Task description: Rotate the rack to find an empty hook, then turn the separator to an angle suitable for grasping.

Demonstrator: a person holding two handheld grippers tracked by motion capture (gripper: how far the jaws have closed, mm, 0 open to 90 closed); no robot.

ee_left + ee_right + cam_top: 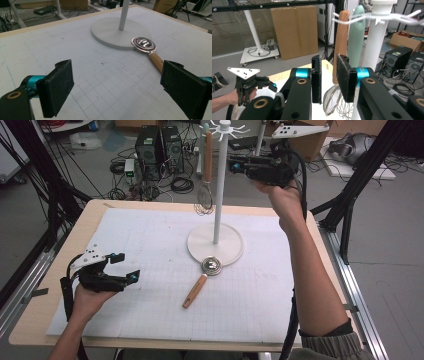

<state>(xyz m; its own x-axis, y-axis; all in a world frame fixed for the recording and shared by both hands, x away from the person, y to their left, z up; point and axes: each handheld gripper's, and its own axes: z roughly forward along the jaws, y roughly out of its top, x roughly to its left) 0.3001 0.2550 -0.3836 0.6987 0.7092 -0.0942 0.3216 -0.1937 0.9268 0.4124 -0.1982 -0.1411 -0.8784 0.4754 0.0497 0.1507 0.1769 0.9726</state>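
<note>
A white hook stand (219, 180) rises from its round base (235, 251) at the middle back of the gridded mat. A whisk with a wooden handle (206, 167) hangs from one hook, with a mint-green utensil (357, 35) beside it. My right gripper (236, 167) is held high next to the stand top. Its jaws (329, 75) stand a little apart with nothing between them, and the whisk handle (340, 37) lies just beyond them. A round-headed metal utensil with a wooden handle (199, 285) lies in front of the base. My left gripper (129, 266) rests open at the mat's left, its jaws (117, 82) wide with nothing between them.
The white gridded mat (150, 235) covers most of the wooden table (80, 227). Behind the table the floor holds computer towers (159, 145), tangled cables and cardboard boxes. Black frame legs (360, 175) stand at the right.
</note>
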